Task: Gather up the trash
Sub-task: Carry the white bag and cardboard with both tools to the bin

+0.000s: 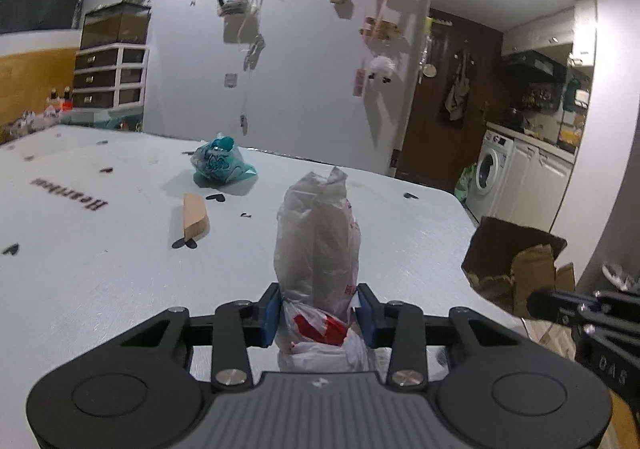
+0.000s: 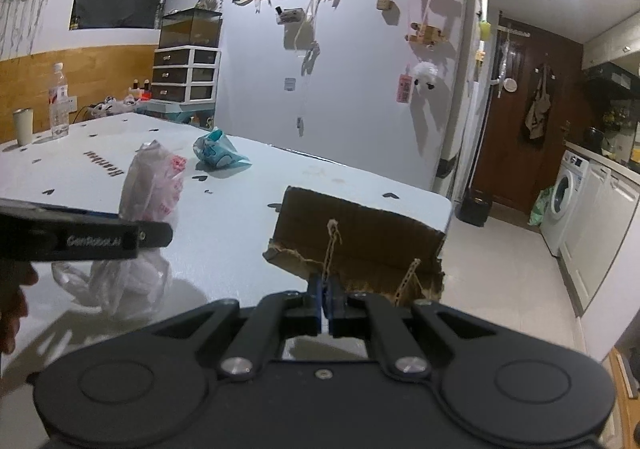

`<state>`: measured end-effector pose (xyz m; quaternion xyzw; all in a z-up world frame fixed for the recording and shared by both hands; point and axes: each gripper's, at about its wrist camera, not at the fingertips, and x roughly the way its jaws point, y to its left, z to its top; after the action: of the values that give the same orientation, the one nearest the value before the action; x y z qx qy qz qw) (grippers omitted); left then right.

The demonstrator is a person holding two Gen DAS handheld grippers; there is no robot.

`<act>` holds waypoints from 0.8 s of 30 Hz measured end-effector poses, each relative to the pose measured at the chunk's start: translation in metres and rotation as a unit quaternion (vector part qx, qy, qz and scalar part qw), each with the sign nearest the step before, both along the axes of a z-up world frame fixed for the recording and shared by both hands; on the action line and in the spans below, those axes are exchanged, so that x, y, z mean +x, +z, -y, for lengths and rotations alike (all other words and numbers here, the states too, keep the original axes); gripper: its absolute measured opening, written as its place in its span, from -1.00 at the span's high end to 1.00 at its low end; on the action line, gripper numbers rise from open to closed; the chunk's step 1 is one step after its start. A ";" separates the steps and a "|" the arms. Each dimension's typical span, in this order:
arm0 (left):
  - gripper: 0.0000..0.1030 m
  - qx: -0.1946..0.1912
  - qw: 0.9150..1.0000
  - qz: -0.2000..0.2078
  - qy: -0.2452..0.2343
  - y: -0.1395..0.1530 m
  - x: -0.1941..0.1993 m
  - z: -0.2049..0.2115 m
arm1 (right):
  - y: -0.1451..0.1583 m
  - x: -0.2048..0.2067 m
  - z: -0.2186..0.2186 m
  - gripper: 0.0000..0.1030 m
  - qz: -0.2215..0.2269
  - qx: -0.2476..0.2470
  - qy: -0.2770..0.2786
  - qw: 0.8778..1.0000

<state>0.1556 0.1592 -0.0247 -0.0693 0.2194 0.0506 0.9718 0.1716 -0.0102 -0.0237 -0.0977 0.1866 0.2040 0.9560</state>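
My left gripper (image 1: 319, 313) is shut on a crumpled clear plastic bag with red print (image 1: 316, 245), which stands upright above the white table (image 1: 100, 269). The bag also shows in the right wrist view (image 2: 152, 185) with the left gripper's finger across it. My right gripper (image 2: 327, 299) is shut on the torn edge of a brown cardboard piece (image 2: 360, 237), held at the table's right edge; it also shows in the left wrist view (image 1: 516, 257). A teal plastic bag (image 1: 220, 165) lies farther back on the table. A tan wedge-shaped scrap (image 1: 195, 219) lies left of the clear bag.
A water bottle (image 2: 59, 105) and a white cup (image 2: 23, 127) stand at the table's far left. A drawer unit (image 2: 186, 77) stands behind the table. A washing machine (image 2: 564, 201) and cabinets are on the right, past open floor (image 2: 500, 269).
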 end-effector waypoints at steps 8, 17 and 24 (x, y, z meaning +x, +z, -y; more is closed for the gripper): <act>0.22 0.033 0.999 0.011 -0.019 0.016 -0.033 0.037 | 0.009 -0.032 0.029 0.95 0.000 0.018 -0.017 1.000; 0.22 0.039 0.998 0.030 -0.040 0.020 -0.060 0.076 | 0.010 -0.060 0.076 0.95 -0.003 0.046 -0.062 0.997; 0.22 0.043 0.997 0.033 -0.058 0.015 -0.075 0.106 | 0.000 -0.078 0.113 0.95 -0.010 0.061 -0.095 0.994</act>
<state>0.0804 0.0531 -0.0094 -0.0161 0.1889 0.0011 0.9819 0.0933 -0.1236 -0.0235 -0.0190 0.1919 0.1245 0.9733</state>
